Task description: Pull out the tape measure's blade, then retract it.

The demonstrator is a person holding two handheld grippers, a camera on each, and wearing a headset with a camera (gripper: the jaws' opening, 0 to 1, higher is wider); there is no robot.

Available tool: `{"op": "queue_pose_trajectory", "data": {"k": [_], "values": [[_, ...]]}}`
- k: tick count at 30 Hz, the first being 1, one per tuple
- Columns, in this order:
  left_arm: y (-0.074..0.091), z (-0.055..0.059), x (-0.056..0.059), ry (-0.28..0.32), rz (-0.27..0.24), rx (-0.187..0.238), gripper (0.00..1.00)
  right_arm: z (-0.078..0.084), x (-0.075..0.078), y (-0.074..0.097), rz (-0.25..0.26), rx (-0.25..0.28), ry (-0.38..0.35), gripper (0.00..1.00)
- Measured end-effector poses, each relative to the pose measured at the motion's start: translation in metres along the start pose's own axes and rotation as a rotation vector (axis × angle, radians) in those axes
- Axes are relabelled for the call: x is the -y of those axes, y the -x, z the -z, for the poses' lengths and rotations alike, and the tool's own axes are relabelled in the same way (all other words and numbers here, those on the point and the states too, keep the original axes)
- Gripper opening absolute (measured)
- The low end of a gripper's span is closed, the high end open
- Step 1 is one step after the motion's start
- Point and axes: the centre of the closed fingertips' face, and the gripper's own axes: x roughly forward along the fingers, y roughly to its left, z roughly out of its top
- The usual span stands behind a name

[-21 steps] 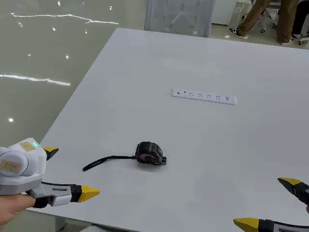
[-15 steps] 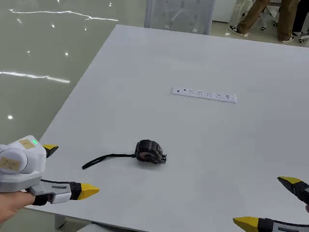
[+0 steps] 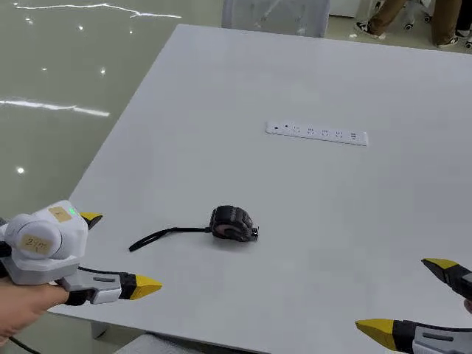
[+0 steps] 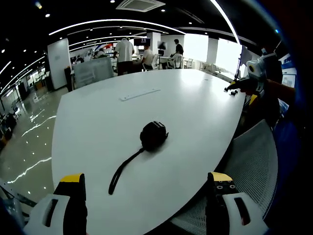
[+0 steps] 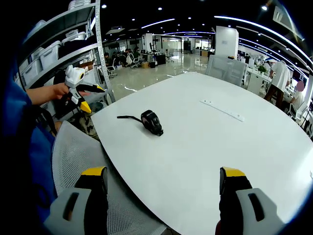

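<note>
White tabletop (image 3: 295,81) runs out ahead of me, carrying a power strip (image 3: 317,133) toward 12 o'clock and the tape measure (image 3: 232,223). The tape measure sits nearer my edge, well apart from both grippers. Its black wrist strap (image 3: 158,237) trails flat toward 9 o'clock.

I judge the case to be a compact, dense lump with a ribbed, rubbery-looking shell. It should not slip once pinched, but it is rounded and could skid on this smooth surface if nudged from one side only. The strap is limp and no use for steadying anything. The blade will likely be thin, springy steel that snaps back hard (so I would let it in slowly). A small nub (image 3: 254,234) at the case's 4 o'clock corner may be the blade's hook, though it is too small to be sure. I would put one gripper across the broad sides of the case and the other on that hook.

My left gripper (image 3: 122,251) hovers at 8 o'clock of the case, by the tabletop's near corner. Its jaws are spread wide and point toward 3 o'clock, and my hand (image 3: 22,306) is wrapped round the handle. My right gripper (image 3: 407,295) hangs at 4 o'clock with its jaws likewise wide apart and empty, aimed toward 9 o'clock.
</note>
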Motion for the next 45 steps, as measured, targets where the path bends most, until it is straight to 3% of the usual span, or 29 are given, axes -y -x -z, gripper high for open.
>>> {"op": "queue_pose_trajectory", "data": {"k": [21,45], "values": [[-0.045,-0.016,0.009,-0.065,0.081,-0.014,0.98,-0.001,0.006,-0.033,-0.06,-0.036,0.033,0.9],[-0.1,-0.028,0.022,-0.174,0.154,-0.049,0.92,-0.008,0.001,-0.09,-0.176,-0.072,0.143,0.84]]}}
